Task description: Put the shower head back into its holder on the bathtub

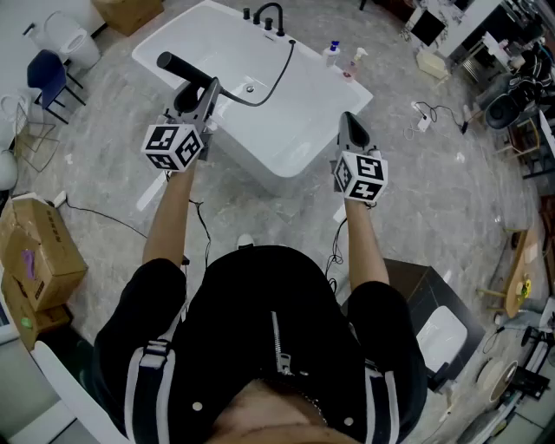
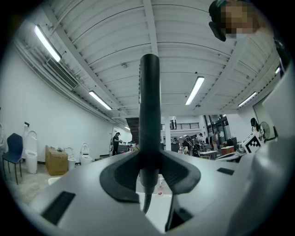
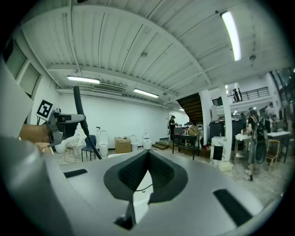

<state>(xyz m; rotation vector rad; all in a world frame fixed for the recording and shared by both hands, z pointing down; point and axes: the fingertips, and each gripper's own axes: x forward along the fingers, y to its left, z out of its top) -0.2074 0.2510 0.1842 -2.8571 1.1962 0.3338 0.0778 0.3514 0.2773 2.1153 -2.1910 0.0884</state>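
The white bathtub stands in front of me, with black tap fittings on its far rim. My left gripper hangs over the tub's left side and is shut on the black shower head. Its black hose curves across the tub toward the fittings. In the left gripper view the handle stands upright between the pads of the left gripper. My right gripper hovers at the tub's near right corner, shut and empty. The right gripper view shows the right gripper with its jaws together, and the shower head far left.
Two small bottles stand on the tub's far right corner. Cardboard boxes sit on the floor at left, and a blue chair farther back. A dark box is at my right. Cables lie on the floor.
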